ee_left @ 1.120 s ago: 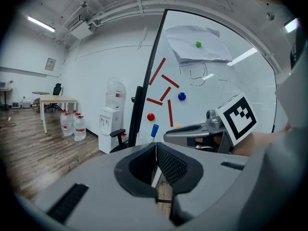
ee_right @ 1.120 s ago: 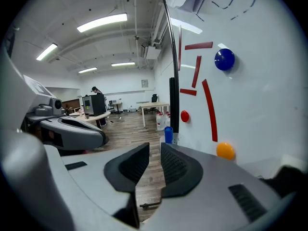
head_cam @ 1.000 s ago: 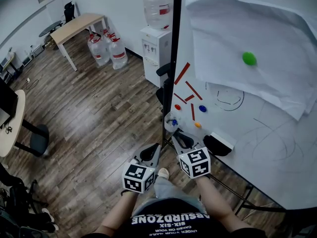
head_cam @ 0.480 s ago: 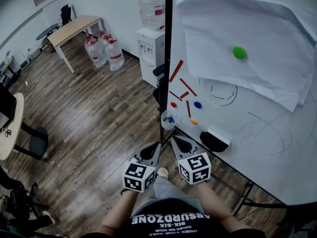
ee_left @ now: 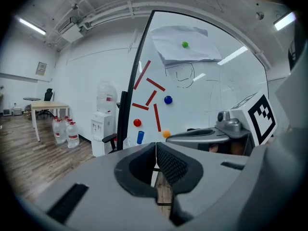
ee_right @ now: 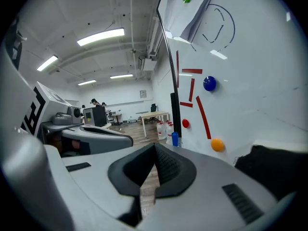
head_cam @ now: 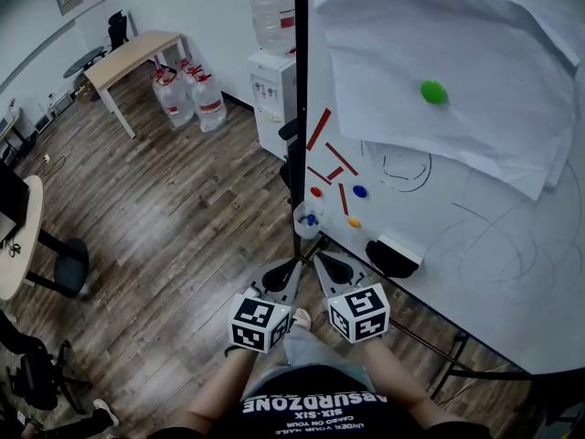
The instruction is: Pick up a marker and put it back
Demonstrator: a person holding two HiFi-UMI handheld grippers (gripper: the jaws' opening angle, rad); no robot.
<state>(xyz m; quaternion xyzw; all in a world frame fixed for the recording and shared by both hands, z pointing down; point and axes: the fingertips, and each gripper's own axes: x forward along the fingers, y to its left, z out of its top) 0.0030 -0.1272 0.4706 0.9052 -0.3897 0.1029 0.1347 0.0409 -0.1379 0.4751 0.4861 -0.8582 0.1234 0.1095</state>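
Both tools hang low in front of the person, side by side, short of the whiteboard point(head_cam: 475, 245). On the left gripper point(ee_left: 155, 143) the fingers are pressed tip to tip with nothing between them. The right gripper point(ee_right: 154, 145) is the same, fingers closed and empty.

The marker point(head_cam: 311, 219) looks to be that small blue-topped thing standing upright in a clear cup point(head_cam: 300, 210) at the board's lower left edge. It sits just below the red magnet point(head_cam: 315, 191) and left of the orange magnet point(head_cam: 354, 222), ahead of both grippers and touching neither.

By my reckoning it handles easily: light, stiff plastic, not fragile. It is smooth and round though, so it could swivel or slip in a loose pinch. The best hold is probably across the exposed top end, squarely on the fingers' ribbed faces, followed by a straight pull up out of the cup. The cup itself looks light and might tip or come along with it.

Only the blue top shows, and the barrel is lost inside the cup. I can't tell whether more than one marker stands in there, or how the cup is fixed to the board. The black eraser point(head_cam: 391, 256) sits further right, and whatever it rests on is hard to make out
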